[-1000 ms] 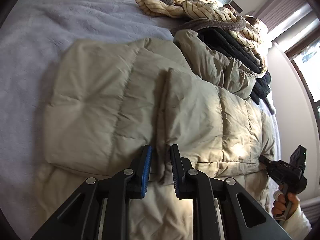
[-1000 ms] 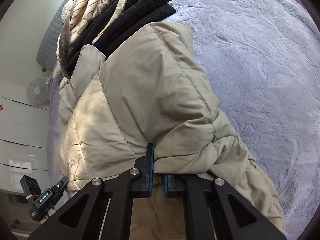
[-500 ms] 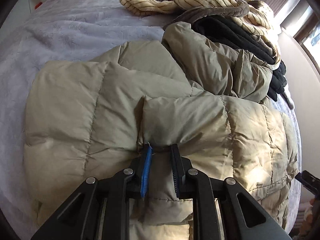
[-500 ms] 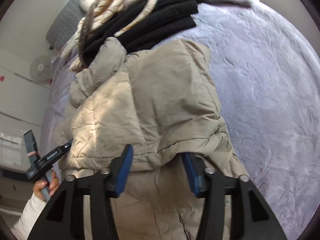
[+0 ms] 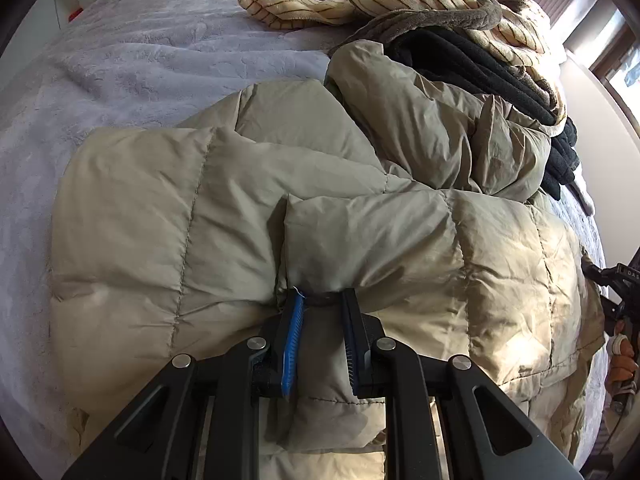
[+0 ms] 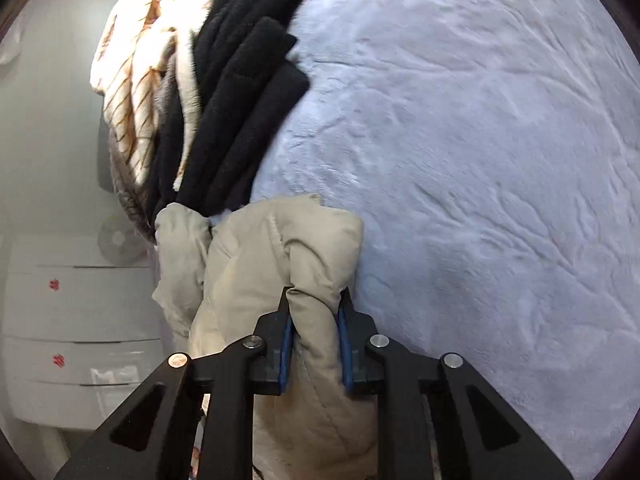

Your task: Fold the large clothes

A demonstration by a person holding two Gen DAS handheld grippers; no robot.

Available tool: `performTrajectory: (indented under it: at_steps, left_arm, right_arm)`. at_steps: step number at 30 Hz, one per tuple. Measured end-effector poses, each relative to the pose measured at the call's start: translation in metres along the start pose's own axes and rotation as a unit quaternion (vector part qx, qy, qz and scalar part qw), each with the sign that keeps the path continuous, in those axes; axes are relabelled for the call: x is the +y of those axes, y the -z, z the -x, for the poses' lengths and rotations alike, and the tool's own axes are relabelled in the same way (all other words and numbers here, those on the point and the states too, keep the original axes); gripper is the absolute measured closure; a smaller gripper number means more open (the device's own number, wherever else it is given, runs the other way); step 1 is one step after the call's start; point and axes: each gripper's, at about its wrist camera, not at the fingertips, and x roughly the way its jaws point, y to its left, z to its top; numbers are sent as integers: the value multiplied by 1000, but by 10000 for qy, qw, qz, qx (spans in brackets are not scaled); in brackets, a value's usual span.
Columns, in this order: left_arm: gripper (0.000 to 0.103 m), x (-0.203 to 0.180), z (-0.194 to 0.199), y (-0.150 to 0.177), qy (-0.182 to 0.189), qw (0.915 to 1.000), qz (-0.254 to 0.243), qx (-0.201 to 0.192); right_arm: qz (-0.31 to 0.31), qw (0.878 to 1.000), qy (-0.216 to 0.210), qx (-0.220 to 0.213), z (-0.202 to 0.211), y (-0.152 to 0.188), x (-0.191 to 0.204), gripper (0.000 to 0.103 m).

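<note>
A beige quilted puffer jacket [image 5: 160,220] lies spread on the lavender bed cover [image 5: 120,64]. A sleeve is folded across the jacket's body, and my left gripper [image 5: 320,296] is shut on the sleeve's cuff. The right gripper [image 5: 612,288] shows at the far right edge of the left wrist view, held by a hand. In the right wrist view my right gripper [image 6: 316,294] has its jaws closing on a bunched fold of the jacket [image 6: 272,264], and the blue pads press on the fabric between them.
A pile of black fleece [image 5: 500,80] under a cream striped blanket [image 5: 400,0] sits against the jacket's far side. The same black fleece [image 6: 240,112] fills the upper left of the right wrist view. White drawers [image 6: 80,320] stand beyond the bed edge. Bare bed cover [image 6: 480,160] stretches to the right.
My left gripper carried the sleeve cuff across the jacket, then held still. The right gripper let go of the jacket's edge, opened wide, shifted and closed on another fold.
</note>
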Motion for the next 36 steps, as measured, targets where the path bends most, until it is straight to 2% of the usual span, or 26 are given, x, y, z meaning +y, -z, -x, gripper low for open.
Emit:
performTrajectory:
  at_steps: [2, 6, 9, 11, 14, 16, 19, 22, 25, 30, 32, 36]
  left_arm:
    - [82, -2, -5, -1, 5, 10000, 11, -25]
    - [82, -5, -11, -2, 91, 9999, 35, -46]
    - [82, -9, -13, -2, 47, 10000, 11, -40]
    - [82, -8, -13, -2, 46, 10000, 0, -48]
    - [82, -7, -12, -1, 76, 9999, 40, -55]
    - [82, -7, -12, -1, 58, 10000, 19, -74]
    - [82, -6, -11, -1, 41, 9999, 32, -114]
    - [82, -7, -11, 3, -4, 9998, -54, -198]
    - [82, -13, -11, 7, -155, 9990, -292, -303]
    - [82, -16, -5, 5, -344, 9986, -290, -278]
    - [82, -15, 7, 4, -413, 9986, -173, -268]
    - [82, -15, 33, 13, -568, 9976, -217, -331]
  right_arm:
    - [432, 9981, 450, 9, -7, -2, 8, 87]
    - [387, 9963, 757, -153, -15, -1, -7, 86]
    - [343, 9929, 1087, -349, -3, 1, -4, 84]
    - [621, 9865, 1397, -591, 16, 7, 13, 83]
    - [1065, 9811, 1401, -802, 48, 27, 33, 83]
    - [1390, 9787, 1315, -746, 61, 44, 42, 83]
    - [1568, 9788, 1279, -320, 53, 71, 39, 83]
    - [1525, 9759, 1555, -127, 32, 86, 19, 86]
    - [1438, 9759, 1632, -184, 20, 87, 6, 97]
    - [1453, 9726, 1803, -219, 21, 84, 13, 97]
    - [1472, 9728, 1769, -248, 31, 84, 18, 92]
    - [1520, 9723, 1761, -233, 49, 91, 24, 92]
